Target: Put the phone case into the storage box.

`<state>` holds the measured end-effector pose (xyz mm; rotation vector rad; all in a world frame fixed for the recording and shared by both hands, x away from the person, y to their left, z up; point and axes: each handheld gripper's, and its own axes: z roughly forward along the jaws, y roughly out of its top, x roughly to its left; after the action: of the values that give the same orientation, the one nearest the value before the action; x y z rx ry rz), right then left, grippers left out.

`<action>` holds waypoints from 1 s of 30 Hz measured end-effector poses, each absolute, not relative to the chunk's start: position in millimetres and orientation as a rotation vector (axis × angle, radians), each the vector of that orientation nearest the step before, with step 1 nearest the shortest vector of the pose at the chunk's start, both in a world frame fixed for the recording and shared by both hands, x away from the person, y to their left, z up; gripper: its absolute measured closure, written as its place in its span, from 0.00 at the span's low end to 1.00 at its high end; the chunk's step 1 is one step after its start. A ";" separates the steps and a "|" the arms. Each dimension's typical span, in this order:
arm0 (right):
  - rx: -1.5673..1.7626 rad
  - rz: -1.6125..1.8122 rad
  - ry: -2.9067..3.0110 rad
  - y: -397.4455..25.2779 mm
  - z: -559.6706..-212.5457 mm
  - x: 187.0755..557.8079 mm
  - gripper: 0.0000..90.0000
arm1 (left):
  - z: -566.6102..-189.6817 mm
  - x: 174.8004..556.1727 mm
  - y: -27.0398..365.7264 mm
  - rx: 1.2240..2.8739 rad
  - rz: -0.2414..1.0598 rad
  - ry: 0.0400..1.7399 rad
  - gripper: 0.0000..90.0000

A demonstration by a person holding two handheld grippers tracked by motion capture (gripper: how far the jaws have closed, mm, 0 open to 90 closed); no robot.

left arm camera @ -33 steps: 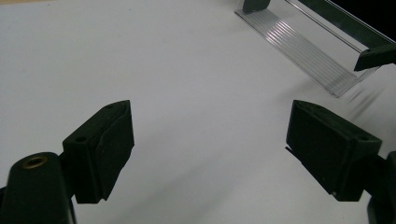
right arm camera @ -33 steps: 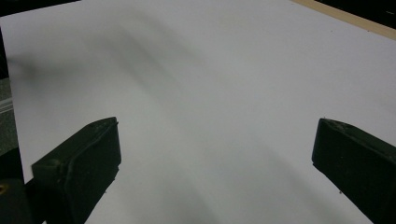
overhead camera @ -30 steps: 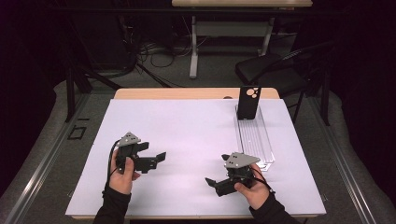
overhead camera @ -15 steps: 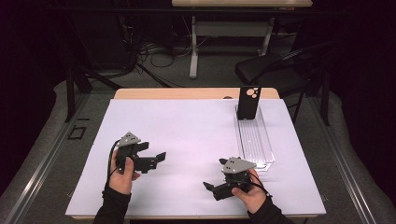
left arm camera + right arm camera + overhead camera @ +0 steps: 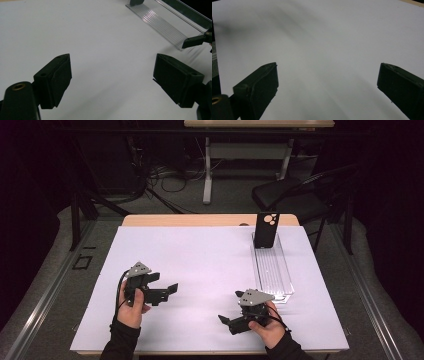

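While my left tool (image 5: 169,290) hovers over the white surface (image 5: 210,265) with its jaws spread wide and nothing between them, my right tool (image 5: 227,321) sits low near the front edge, also released and empty. Farther right, just beyond that hand, lies a clear ridged tray (image 5: 272,270), and a black phone case (image 5: 266,230) stands upright at its far end.
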<state>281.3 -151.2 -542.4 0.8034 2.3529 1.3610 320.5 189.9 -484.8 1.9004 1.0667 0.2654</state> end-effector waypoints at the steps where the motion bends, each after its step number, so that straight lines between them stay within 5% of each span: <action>1: 0.809 1.357 2.353 -151.6 -542.6 281.3 0.04 | -484.9 320.5 189.9 1.901 0.265 1.067 0.17; 30: 0.819 1.350 2.362 -152.0 -547.4 282.8 0.04 | -485.1 320.1 189.2 1.911 0.266 1.062 0.17</action>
<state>282.8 -152.0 -547.4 0.8189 2.3617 1.3500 320.1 189.2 -485.1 1.9108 1.0617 0.2661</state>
